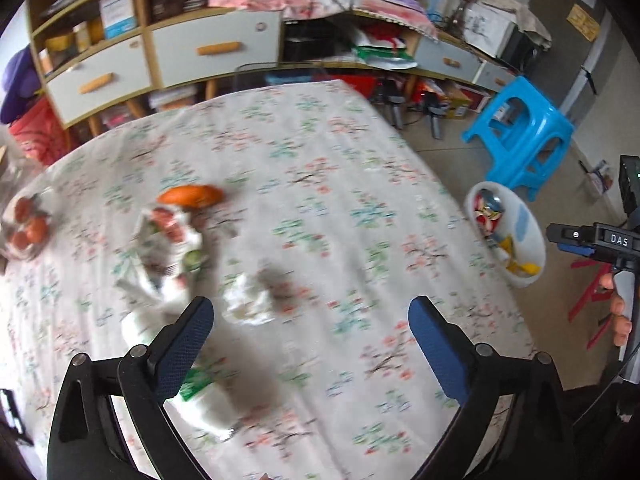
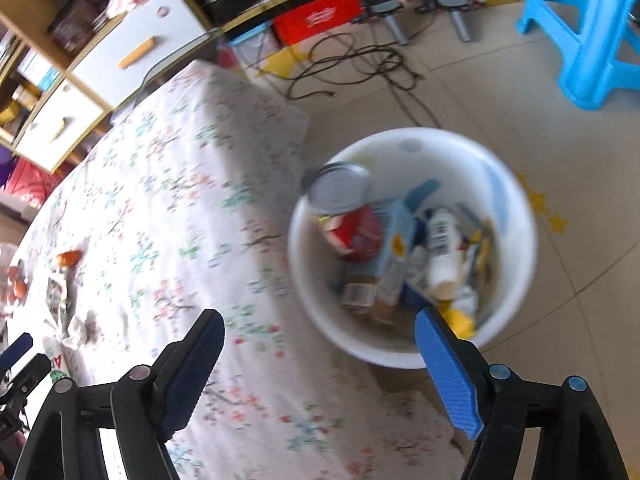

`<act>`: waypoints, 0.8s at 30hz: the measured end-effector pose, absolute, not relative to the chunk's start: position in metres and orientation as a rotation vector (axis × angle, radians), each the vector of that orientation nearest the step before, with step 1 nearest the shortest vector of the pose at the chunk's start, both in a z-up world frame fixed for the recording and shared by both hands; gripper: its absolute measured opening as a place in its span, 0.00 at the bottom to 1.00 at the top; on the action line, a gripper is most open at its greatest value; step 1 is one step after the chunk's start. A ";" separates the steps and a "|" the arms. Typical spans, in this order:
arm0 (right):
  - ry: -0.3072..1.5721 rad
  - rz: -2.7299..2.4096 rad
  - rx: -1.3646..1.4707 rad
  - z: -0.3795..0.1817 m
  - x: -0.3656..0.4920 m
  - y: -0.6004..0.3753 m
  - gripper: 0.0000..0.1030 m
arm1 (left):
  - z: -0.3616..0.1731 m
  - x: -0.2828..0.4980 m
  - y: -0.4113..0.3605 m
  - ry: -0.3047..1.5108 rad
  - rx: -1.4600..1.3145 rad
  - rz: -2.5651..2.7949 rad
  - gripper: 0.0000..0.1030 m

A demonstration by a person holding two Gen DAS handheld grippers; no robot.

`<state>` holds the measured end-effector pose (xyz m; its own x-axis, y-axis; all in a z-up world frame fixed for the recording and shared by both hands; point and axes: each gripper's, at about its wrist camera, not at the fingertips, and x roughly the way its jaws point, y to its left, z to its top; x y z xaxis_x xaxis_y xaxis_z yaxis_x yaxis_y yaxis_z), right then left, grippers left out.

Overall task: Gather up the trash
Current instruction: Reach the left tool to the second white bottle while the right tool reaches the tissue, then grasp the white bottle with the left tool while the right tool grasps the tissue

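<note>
My left gripper (image 1: 310, 316) is open and empty above the floral table (image 1: 340, 168). Just ahead of it lies a crumpled white tissue (image 1: 250, 300). A crumpled printed wrapper (image 1: 170, 248) and an orange peel (image 1: 192, 195) lie further left. A white bottle with a green label (image 1: 204, 396) lies under the left finger. A white bin (image 2: 516, 216) with a can (image 2: 340, 192), cartons and bottles stands on the floor beside the table; it also shows in the left wrist view (image 1: 534, 248). My right gripper (image 2: 320, 332) is open and empty above the table edge and the bin.
A bowl of red fruit (image 1: 26, 226) sits at the table's left edge. A blue plastic stool (image 1: 520, 132) stands on the floor beyond the bin. Shelves and drawers (image 1: 200, 52) line the back wall. Cables (image 2: 360, 64) lie on the floor.
</note>
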<state>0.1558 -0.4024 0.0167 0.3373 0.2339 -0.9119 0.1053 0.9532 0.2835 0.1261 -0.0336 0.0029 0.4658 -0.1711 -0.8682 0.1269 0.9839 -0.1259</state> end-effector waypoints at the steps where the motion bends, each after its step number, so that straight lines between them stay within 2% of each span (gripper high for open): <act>1: 1.235 0.095 0.306 0.016 0.157 -0.394 0.81 | 0.001 0.124 -0.023 1.078 -0.052 -0.161 0.96; 6: 1.263 0.144 0.234 0.010 0.161 -0.348 0.82 | -0.013 0.116 0.021 1.113 -0.116 -0.053 0.97; 12: 1.295 0.197 0.153 0.000 0.167 -0.298 0.82 | -0.044 0.114 0.061 1.237 -0.273 0.046 0.96; 18: 1.325 0.231 0.076 -0.013 0.173 -0.254 0.82 | -0.057 0.115 0.081 1.257 -0.390 0.069 0.96; 20: 1.337 0.244 0.060 -0.018 0.176 -0.243 0.82 | -0.061 0.115 0.083 1.265 -0.420 0.060 0.91; 22: 1.345 0.256 0.044 -0.021 0.177 -0.231 0.82 | -0.064 0.115 0.083 1.273 -0.456 0.036 0.75; 23: 1.350 0.265 0.033 -0.023 0.178 -0.223 0.82 | -0.064 0.116 0.083 1.270 -0.467 0.024 0.72; 24: 1.353 0.271 0.027 -0.024 0.179 -0.219 0.82 | -0.063 0.115 0.083 1.260 -0.466 0.016 0.63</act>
<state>0.1785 -0.2186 -0.0237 0.1902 0.2082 -0.9594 -0.1774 0.9685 0.1750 0.1154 0.0828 -0.0630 0.3183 -0.2402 -0.9171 -0.2640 0.9067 -0.3291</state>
